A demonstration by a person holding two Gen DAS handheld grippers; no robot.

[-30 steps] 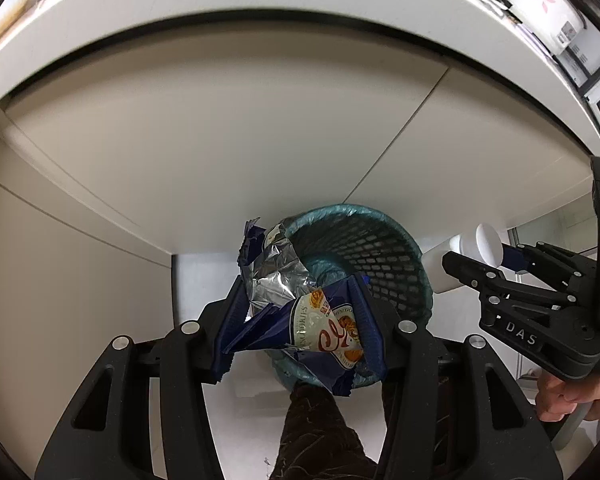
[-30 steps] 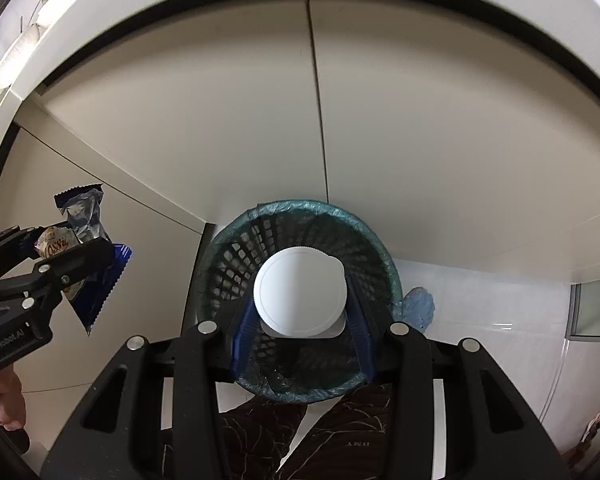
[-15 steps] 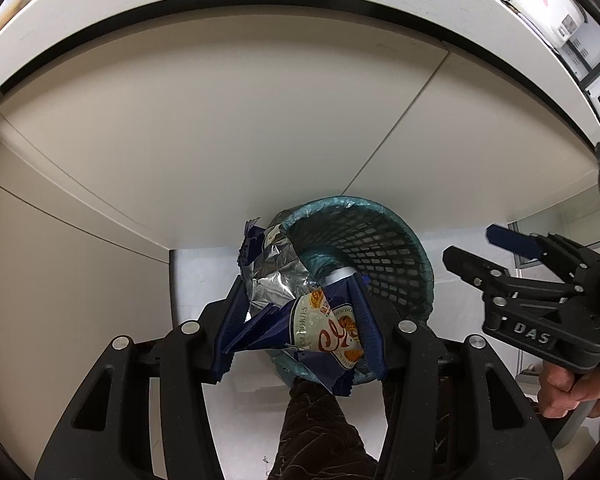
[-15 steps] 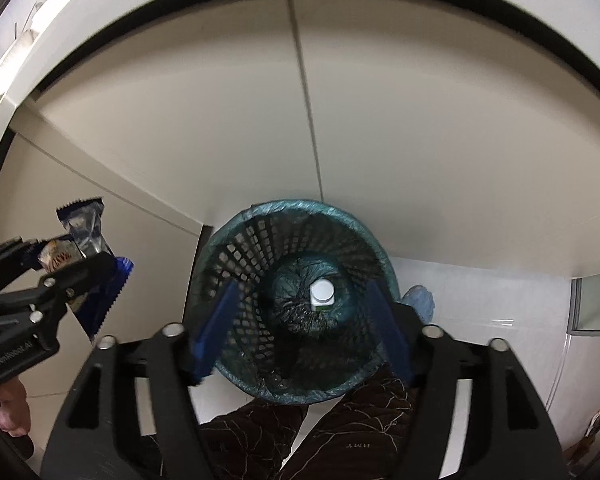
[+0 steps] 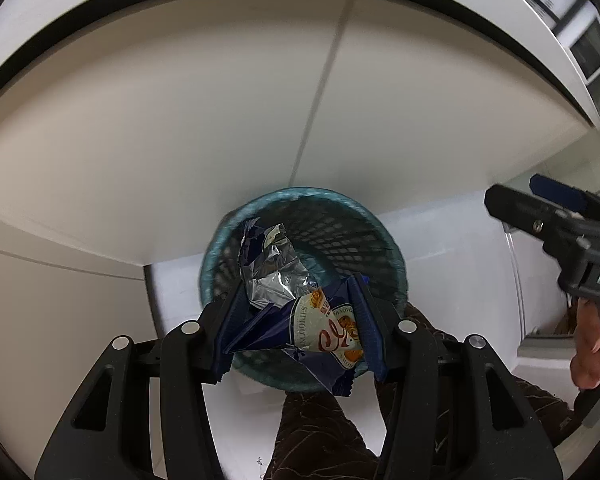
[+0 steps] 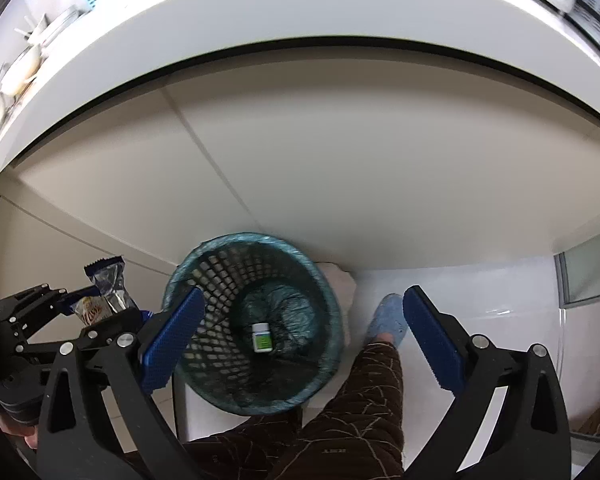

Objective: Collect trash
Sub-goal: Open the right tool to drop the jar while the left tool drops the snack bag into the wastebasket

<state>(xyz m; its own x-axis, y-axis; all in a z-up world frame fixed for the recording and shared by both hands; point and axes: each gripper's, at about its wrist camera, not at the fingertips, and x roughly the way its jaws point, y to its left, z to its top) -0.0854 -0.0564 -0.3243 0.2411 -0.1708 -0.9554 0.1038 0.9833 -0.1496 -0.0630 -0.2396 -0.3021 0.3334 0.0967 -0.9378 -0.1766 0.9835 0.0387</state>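
Trash: white bottle [image 6: 262,337] now lying in basket [image 6: 204,268]; right tongs [image 6: 300,338] just opened wide, empty. Left tongs [image 5: 300,316], above basket, grip snack wrapper [image 5: 300,312]; likely drops next.

The left tongs [image 5: 300,332] point steeply downward, their 2 blue-padded fingers [image 5: 366,320] pressed against a crumpled blue snack wrapper [image 5: 320,328] held between them. The right tongs [image 6: 300,336] also point steeply down; their jaws have just been opening and now stand wide apart with nothing between the pads. The person's right hand [image 5: 588,352] grips the right tongs' handle, and dark patterned trouser legs [image 6: 364,408] show below.
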